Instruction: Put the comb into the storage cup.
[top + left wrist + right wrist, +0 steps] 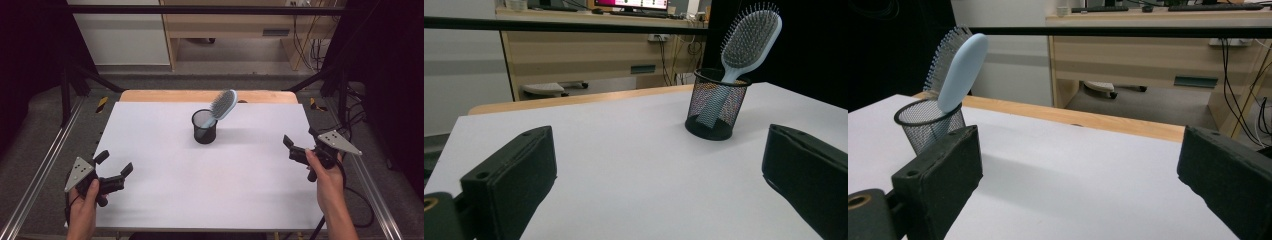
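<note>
A person's left hand held the left gripper low over the near left corner of the white rectangular surface, its two black jaws spread wide with nothing between them. A grey three-cornered plate sat on top of it. In the left gripper view the jaws stood far apart at either edge of the picture, with bare surface between them.

Toward the far middle of the surface stood a black round wire-mesh cup, upright and well apart from both grippers. A pale blue paddle hairbrush with dark bristles rested handle-down inside the cup, its head leaning over the rim up and to the right in the high view. In the left gripper view the cup stood ahead and to the right, the hairbrush showing its bristled face. In the right gripper view the cup lay to the left, partly behind one jaw, and the hairbrush showed its smooth blue back.

At the right edge of the surface, the person's right hand held the right gripper, also gaping wide and holding nothing, its jaws pointing toward the middle of the surface. Beyond the surface stood a light wooden desk.
</note>
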A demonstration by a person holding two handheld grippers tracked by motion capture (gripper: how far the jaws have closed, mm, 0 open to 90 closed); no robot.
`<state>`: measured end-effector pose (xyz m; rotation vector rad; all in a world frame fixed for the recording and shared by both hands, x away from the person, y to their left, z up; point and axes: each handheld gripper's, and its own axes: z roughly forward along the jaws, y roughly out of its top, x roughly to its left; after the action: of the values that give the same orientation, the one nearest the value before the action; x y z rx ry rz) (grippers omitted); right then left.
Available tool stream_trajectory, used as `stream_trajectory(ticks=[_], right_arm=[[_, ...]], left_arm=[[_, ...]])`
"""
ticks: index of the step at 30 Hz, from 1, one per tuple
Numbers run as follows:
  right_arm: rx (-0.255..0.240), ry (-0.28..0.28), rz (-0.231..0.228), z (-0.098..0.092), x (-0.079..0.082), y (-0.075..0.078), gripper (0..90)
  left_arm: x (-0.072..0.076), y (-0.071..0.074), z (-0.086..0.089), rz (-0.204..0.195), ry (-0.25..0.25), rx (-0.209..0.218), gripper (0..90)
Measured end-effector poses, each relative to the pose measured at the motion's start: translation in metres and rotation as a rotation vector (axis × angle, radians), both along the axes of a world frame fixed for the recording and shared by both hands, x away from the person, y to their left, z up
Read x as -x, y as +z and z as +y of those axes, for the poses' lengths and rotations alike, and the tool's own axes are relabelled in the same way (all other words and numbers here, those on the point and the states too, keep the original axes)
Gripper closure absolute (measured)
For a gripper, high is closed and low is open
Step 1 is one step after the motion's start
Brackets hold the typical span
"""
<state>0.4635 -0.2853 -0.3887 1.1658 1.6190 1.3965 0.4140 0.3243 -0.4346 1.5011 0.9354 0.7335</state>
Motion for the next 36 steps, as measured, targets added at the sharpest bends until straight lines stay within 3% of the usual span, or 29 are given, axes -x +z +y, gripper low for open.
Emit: stream_trajectory(ticks=[23,28,36], right_arm=[[-0.016,-0.014,-0.001,-0.008,0.027,-0.039,3.5],[-0.012,-0.013,0.004,-0.007,0.031,-0.045,3.5],[-0.011,-0.003,-0.001,-0.002,0.035,-0.054,3.6]], left_arm=[[0.001,-0.002,-0.003,-0.002,-0.023,-0.014,1.1],[0.001,-0.002,-0.004,-0.017,-0.037,-0.023,1.1],[0.0,-0.003,-0.004,-0.006,-0.037,-0.027,1.5]])
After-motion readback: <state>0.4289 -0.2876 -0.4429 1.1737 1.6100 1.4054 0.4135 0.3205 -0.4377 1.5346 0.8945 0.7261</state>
